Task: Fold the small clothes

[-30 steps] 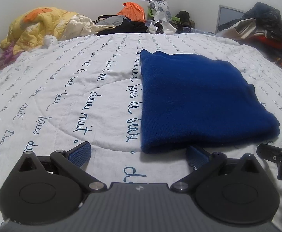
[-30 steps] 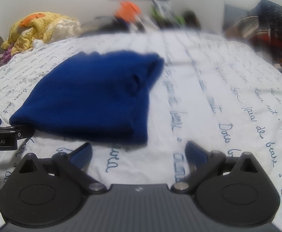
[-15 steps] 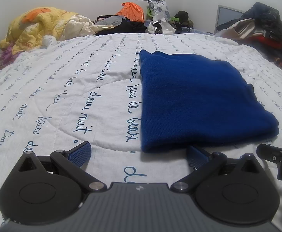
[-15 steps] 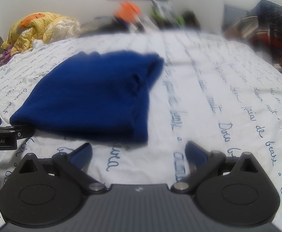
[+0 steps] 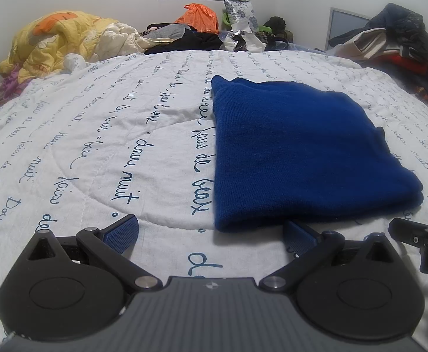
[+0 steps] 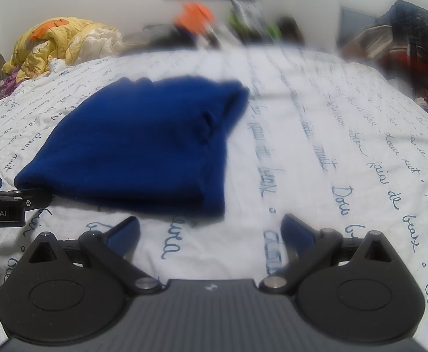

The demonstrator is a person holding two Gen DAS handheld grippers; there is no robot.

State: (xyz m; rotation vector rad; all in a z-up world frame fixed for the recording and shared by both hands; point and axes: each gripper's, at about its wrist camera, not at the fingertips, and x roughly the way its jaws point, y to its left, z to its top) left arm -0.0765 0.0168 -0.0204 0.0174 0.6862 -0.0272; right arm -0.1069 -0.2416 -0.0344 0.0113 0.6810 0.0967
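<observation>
A folded dark blue knit garment lies flat on the white quilt with blue script. My left gripper is open just in front of the garment's near left corner, its right finger close to the folded edge, holding nothing. In the right wrist view the same garment sits ahead and to the left. My right gripper is open and empty in front of its near right corner. Each gripper shows at the edge of the other's view: the right one and the left one.
A yellow and orange duvet is heaped at the back left. Clothes, an orange bag and clutter line the far edge of the bed. A pile of dark clothes sits at the back right. The quilt stretches right of the garment.
Almost nothing has moved. Both grippers stay open in front of the garment, and the garment lies as before.
</observation>
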